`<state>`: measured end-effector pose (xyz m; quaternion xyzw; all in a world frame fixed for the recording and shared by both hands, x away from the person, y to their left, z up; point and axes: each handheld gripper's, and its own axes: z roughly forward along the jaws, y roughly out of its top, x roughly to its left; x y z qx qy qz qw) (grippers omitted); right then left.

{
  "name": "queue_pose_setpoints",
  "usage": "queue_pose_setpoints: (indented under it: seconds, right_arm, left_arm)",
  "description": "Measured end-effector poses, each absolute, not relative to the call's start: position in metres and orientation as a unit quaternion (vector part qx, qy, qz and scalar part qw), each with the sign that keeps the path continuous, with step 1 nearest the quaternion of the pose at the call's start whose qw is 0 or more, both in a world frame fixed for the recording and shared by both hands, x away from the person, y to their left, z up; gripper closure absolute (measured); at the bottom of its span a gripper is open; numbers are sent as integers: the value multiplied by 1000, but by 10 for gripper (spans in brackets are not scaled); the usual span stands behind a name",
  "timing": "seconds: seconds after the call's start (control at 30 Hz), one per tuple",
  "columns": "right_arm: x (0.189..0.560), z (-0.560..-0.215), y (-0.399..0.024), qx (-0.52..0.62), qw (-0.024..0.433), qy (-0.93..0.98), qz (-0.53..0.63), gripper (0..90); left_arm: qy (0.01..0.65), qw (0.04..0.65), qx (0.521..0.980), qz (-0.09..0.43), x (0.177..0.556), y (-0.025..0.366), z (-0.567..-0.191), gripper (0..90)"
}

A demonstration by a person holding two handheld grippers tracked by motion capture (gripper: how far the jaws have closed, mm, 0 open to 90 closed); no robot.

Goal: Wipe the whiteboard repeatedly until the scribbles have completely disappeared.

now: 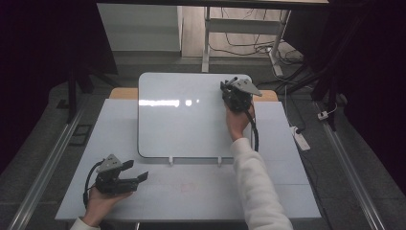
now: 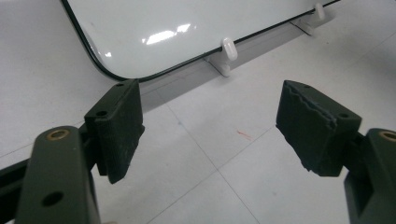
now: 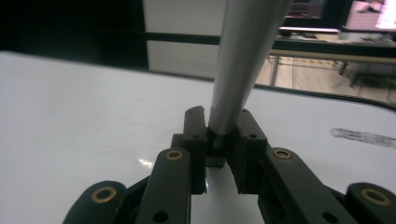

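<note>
At two o'clock on the whiteboard, the right gripper, jaws clamped on a marker, should press lightly and steadily, while the left gripper waits wide open and empty.

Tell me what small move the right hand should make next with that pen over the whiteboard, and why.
Probably lower the pen until its tip meets the whiteboard. The right claw is shut on the pen's barrel near the board's far right corner, and the board looks almost blank apart from a faint smudge. The left claw is open and idle over the table.
</note>
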<state>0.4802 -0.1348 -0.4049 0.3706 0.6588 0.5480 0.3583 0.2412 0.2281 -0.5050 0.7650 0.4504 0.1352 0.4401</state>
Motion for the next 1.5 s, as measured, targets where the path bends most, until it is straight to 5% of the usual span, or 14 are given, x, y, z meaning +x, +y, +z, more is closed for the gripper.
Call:
queue_pose_setpoints:
  seconds: [0.47,1.03,1.5]
  right_arm:
    - [476,-409,-110,342,318,688,555,775]
    - [481,-406,-121,366,346,661,556,775]
    - [482,-403,-57,289,325,715,548,775]
  left_arm:
    - [449,440,766,136,241,228,-505,235]
    - [449,446,762,139,238,230,-503,235]
    - [453,444,761,136,241,233,-506,236]
